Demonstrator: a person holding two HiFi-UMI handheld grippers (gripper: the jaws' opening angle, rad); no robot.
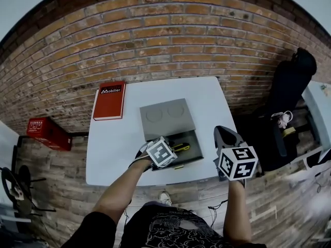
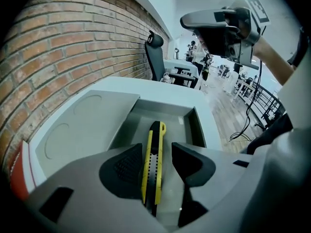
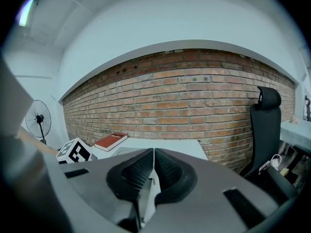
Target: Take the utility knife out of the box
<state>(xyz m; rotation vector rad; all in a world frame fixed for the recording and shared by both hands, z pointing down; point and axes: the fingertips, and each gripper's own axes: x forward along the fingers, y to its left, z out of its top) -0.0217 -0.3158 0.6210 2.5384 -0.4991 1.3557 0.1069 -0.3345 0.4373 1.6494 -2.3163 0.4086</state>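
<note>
1. a red book (image 1: 109,101) lies at the table's (image 1: 111,154) far left corner, out of the way.
2. the box (image 2: 195,125) sits mid-table, and the utility knife (image 2: 156,132) lies flat on its floor.
3. the left claw (image 2: 156,155) is spread wide and straddles the knife without pinching it. best to sink slightly, centre the handle, close at mid-length, then lift straight up.
4. the right claw (image 3: 151,171) is closed on nothing and hangs apart at the right. it could steady the box.

One utility knife (image 2: 155,149), one box (image 1: 166,119), one red book (image 1: 109,101).
</note>
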